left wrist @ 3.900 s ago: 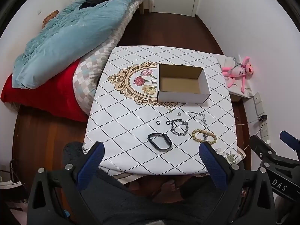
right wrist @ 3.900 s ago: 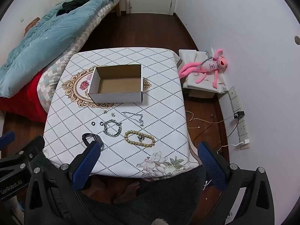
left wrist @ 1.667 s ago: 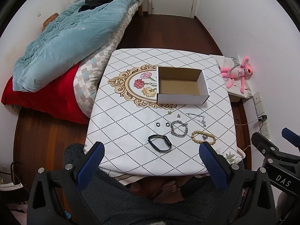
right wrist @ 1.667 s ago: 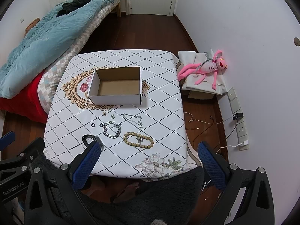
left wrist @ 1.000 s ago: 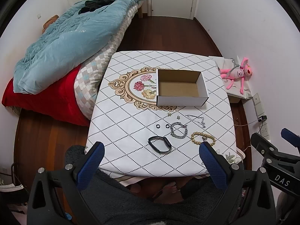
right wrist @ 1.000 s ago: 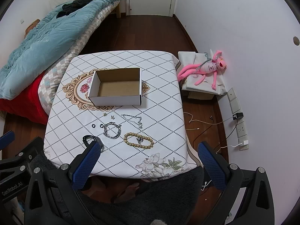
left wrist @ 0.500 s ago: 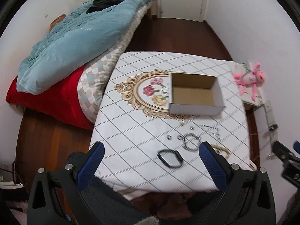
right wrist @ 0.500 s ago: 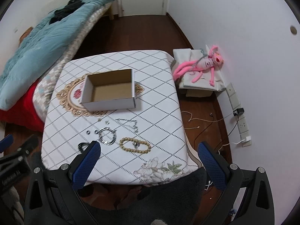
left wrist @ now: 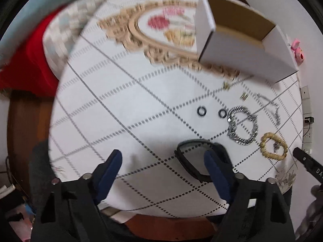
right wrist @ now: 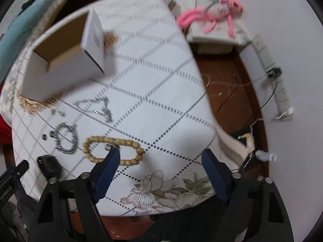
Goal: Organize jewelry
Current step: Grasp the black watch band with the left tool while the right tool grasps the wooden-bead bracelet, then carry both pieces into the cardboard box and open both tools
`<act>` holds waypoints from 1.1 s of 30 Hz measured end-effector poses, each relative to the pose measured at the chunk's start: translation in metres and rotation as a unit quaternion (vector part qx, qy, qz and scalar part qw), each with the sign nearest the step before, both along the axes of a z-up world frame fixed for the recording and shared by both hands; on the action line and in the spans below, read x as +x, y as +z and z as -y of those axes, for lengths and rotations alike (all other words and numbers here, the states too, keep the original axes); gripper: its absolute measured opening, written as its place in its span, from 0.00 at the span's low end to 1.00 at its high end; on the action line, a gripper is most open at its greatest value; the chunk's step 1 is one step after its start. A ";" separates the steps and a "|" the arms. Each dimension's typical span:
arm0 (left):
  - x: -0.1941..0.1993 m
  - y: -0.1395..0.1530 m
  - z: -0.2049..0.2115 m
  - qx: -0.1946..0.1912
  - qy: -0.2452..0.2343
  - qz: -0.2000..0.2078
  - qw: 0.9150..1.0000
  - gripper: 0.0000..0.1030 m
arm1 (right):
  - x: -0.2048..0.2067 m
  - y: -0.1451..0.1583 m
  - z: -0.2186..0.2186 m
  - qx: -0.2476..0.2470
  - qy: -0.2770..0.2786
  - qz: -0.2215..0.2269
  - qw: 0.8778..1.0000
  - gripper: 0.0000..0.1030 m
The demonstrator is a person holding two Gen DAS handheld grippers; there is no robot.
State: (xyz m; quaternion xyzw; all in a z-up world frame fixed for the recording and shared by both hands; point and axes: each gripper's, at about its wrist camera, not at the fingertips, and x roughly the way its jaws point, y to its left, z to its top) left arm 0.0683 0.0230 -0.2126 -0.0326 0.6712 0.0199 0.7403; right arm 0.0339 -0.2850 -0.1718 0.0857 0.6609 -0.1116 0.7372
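Note:
Jewelry lies on a white diamond-patterned tablecloth (left wrist: 113, 104). A black band (left wrist: 189, 157) lies at my open left gripper (left wrist: 163, 169), its right fingertip over the band's near side. Two small black rings (left wrist: 201, 110), a silver chain bracelet (left wrist: 242, 127), a wooden bead bracelet (left wrist: 273, 146) and a thin silver necklace (left wrist: 270, 106) lie to the right. My right gripper (right wrist: 160, 165) is open, its left fingertip over the bead bracelet (right wrist: 113, 150). The chain bracelet (right wrist: 66, 139) and the necklace (right wrist: 94, 106) lie beyond. An open white cardboard box (left wrist: 242, 40) stands further back.
Small earrings (left wrist: 235, 89) lie near the box front. A bed with red and blue covers (left wrist: 26, 60) is on the left. A pink plush toy (right wrist: 218, 12) lies on a low stand to the right of the table, with a power strip and cables (right wrist: 280, 92) on the floor.
Both grippers have dropped fast from high above the table to just over the jewelry. The left one is now at the black band, the right one at the bead bracelet. The jewelry has not moved.

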 end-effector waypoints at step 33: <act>0.013 0.089 0.034 0.000 -0.057 0.120 0.991 0.07 | 0.004 0.058 -0.049 0.107 0.066 0.112 0.986 0.09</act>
